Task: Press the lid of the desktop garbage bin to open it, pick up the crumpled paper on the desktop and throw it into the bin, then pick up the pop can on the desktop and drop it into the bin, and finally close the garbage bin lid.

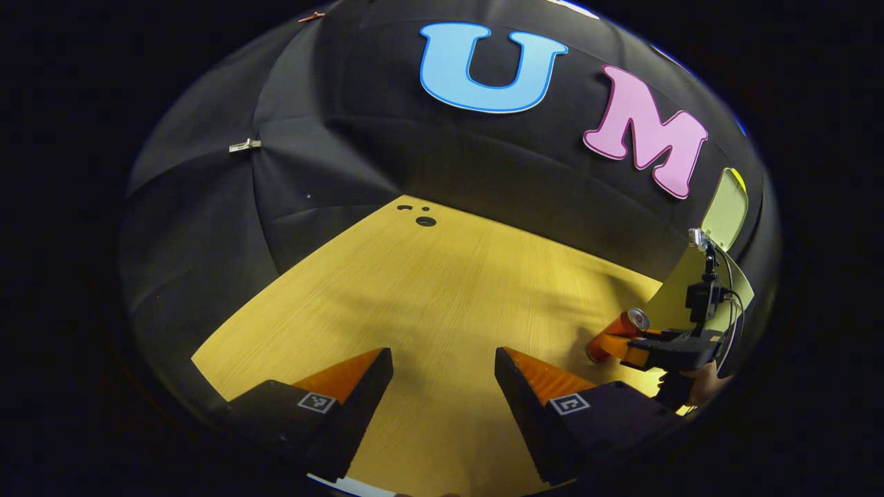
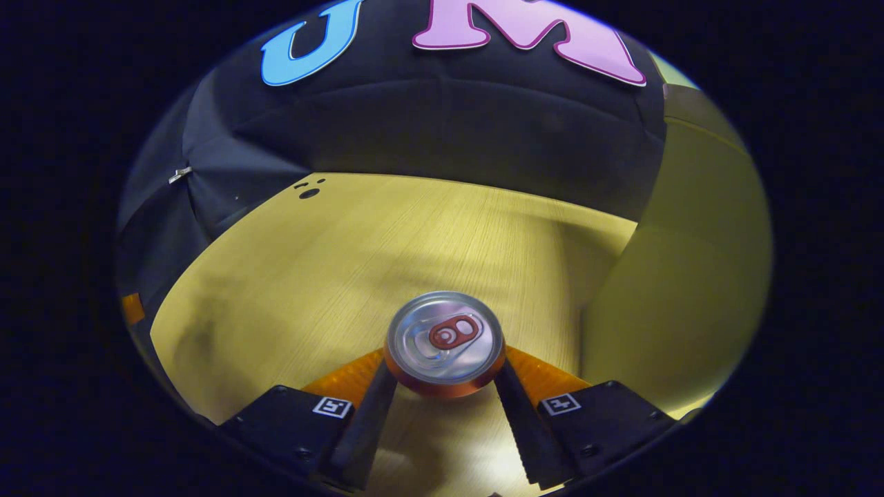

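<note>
Both fingers of the right gripper (image 2: 444, 386) pinch the pop can (image 2: 444, 343) at lower centre, ready to lift toward the open bin (image 2: 680, 290) at right, while the left gripper (image 1: 443, 386) hangs spread, empty.

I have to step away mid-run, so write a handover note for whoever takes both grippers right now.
Right gripper: shut on the pop can, which is tilted, its top toward the camera; the same can shows in the left gripper view.
Left gripper: open, holding nothing, over the bare desktop.
Garbage bin: just to the right of the can, its lid up.
Done: lid opened, can gripped. No crumpled paper lies on the visible desktop, so it is probably binned.
Left: carry the can over the bin, drop it in, close the lid.
</note>
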Demonstrator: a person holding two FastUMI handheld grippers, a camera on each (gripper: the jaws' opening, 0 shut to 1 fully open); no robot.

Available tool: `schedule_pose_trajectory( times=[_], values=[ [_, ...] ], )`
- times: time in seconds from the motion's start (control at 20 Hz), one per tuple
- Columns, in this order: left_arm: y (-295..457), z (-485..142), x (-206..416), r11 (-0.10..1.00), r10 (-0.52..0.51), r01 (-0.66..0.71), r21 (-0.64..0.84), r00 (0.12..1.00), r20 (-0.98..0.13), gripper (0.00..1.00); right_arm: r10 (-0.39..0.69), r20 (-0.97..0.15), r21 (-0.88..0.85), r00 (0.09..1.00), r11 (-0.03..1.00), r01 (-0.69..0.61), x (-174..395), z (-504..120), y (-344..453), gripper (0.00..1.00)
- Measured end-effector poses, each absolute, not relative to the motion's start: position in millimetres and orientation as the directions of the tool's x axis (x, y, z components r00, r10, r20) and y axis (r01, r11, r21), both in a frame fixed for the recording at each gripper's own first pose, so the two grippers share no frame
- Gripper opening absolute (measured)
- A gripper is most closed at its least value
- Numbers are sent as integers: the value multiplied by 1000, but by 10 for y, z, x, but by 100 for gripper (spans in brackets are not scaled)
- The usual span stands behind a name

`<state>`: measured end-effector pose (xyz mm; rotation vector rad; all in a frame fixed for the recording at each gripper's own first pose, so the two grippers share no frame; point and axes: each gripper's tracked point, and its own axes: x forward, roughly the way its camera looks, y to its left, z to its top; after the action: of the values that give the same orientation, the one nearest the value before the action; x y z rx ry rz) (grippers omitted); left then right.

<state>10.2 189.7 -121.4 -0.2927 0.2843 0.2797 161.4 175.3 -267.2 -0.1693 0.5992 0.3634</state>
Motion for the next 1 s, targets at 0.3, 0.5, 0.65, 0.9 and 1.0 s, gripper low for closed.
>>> schedule_pose_trajectory(
  times=[0.3,0.5,0.65,0.9,1.0],
  values=[
    [1708,-1357,83,941,185,-264,-210,925,-332,96,316,-532,-101,786,898,-429,1538,-2354,1788,81],
    [1536,-1315,87,953,143,-215,-212,940,-310,96,338,-493,-98,802,894,-437,1395,-1980,1752,86],
    [1408,-1295,90,964,111,-176,-201,948,-298,96,349,-463,-70,815,902,-426,1314,-1664,1698,81],
    [1223,-1298,92,976,63,-121,-180,952,-298,96,363,-414,-16,835,914,-406,1169,-1169,1573,81],
    [1154,-1283,103,980,47,-102,-172,954,-296,96,359,-393,-17,846,918,-397,1109,-992,1505,81]
  ],
)
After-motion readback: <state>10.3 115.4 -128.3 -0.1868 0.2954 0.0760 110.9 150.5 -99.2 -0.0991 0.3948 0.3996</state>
